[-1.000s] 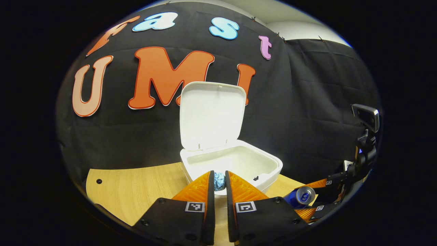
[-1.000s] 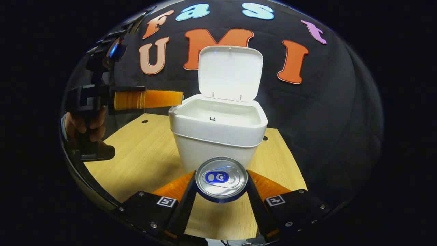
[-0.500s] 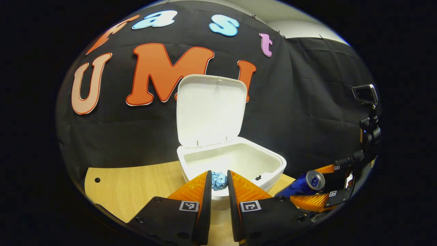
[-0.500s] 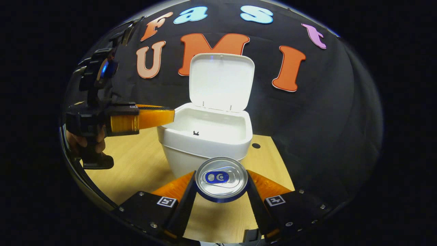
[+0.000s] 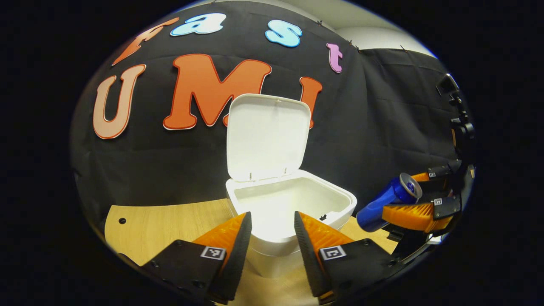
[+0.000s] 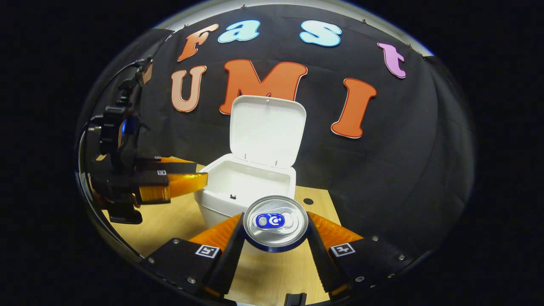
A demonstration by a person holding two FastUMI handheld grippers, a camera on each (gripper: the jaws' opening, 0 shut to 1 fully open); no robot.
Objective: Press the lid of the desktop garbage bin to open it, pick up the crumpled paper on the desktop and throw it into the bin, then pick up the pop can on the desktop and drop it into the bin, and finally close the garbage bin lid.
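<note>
Tongs [image 5: 272,238] above wooden desktop [image 5: 170,221]

The white bin [image 6: 244,191] stands open, lid [image 6: 267,129] upright at 12 o'clock; the blue pop can [image 6: 275,223] sits at 6 o'clock, top facing out.

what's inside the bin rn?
Lid is up; the bin shows bare white inner walls in both views. Its bottom sits below the rim, hidden, so the paper can't be confirmed. Right tongs hold the can.

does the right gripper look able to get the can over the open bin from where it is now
Probably yes. The right gripper holds the can clear of the table, the lid stands upright, and the open left gripper sits at the bin's other side.
</note>
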